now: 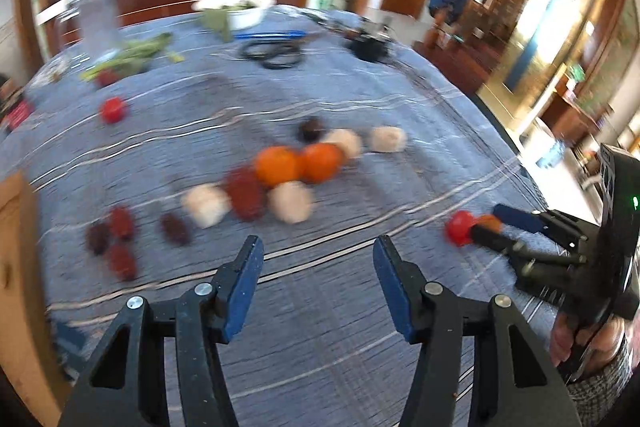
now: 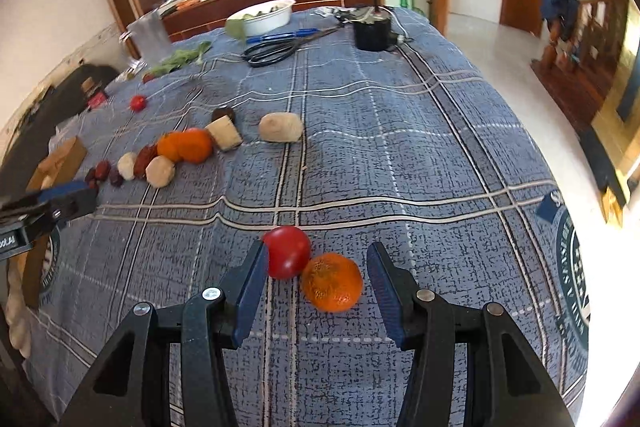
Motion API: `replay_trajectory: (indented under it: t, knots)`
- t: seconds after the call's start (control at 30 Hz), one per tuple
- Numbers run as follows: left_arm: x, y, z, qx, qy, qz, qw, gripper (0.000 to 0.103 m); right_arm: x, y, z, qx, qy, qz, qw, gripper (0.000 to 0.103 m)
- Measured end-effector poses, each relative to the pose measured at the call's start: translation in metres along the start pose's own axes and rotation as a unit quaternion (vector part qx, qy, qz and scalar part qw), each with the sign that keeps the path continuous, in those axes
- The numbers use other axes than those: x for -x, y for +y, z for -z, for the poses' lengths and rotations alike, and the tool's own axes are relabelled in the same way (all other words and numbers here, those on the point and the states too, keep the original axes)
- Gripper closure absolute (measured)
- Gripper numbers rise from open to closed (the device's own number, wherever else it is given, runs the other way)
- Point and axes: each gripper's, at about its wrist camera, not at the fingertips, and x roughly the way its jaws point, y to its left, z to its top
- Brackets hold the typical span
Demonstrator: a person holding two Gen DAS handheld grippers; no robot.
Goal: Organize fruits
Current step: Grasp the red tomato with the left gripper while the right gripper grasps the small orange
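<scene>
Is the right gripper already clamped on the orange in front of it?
No. The right gripper is open: the orange lies on the tablecloth between its fingers, with a clear gap on the right side.

blur: the whole left wrist view is smeared, so the dark red and brown wrinkled fruits [image 1: 116,239] on the blue checked tablecloth [image 1: 320,327] show as soft blobs, their kind unclear
pale lumps: the cream-coloured rounded pieces [image 1: 206,205] have no clear edges there
far end: white bowl with green leaves [image 2: 266,14], contents too small to tell
cut off: brown cardboard box [image 1: 18,287] runs past the left edge; round dark blue printed emblem [image 2: 574,267] is clipped at the right
hidden: small orange fruit [image 1: 490,221] is mostly behind the right gripper [image 1: 486,225]
</scene>
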Motion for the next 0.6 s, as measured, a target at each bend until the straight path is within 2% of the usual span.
replay_trajectory:
  t: [0.17, 0.23, 0.37, 0.5, 0.6]
  knots:
    - [-0.030, -0.043, -0.013, -0.033, 0.013, 0.038, 0.9987, 0.047, 0.000, 0.012, 0.005, 0.055, -0.006, 0.010, 0.998, 0.050]
    - [-0.039, -0.057, -0.016, -0.043, 0.019, 0.048, 0.9978, 0.047, 0.002, 0.011, 0.005, 0.063, -0.006, 0.011, 0.998, 0.055]
    - [-0.060, -0.081, -0.019, -0.061, 0.037, 0.073, 0.9948, 0.047, 0.000, -0.002, 0.011, 0.073, 0.012, 0.022, 0.997, 0.055]
    - [-0.082, -0.097, -0.021, -0.070, 0.054, 0.089, 0.9921, 0.047, 0.005, -0.023, 0.018, 0.041, 0.022, -0.018, 0.999, 0.055]
    - [-0.092, -0.103, -0.021, -0.076, 0.056, 0.098, 0.9907, 0.061, 0.011, -0.027, 0.019, 0.042, 0.014, -0.016, 0.999, 0.055]
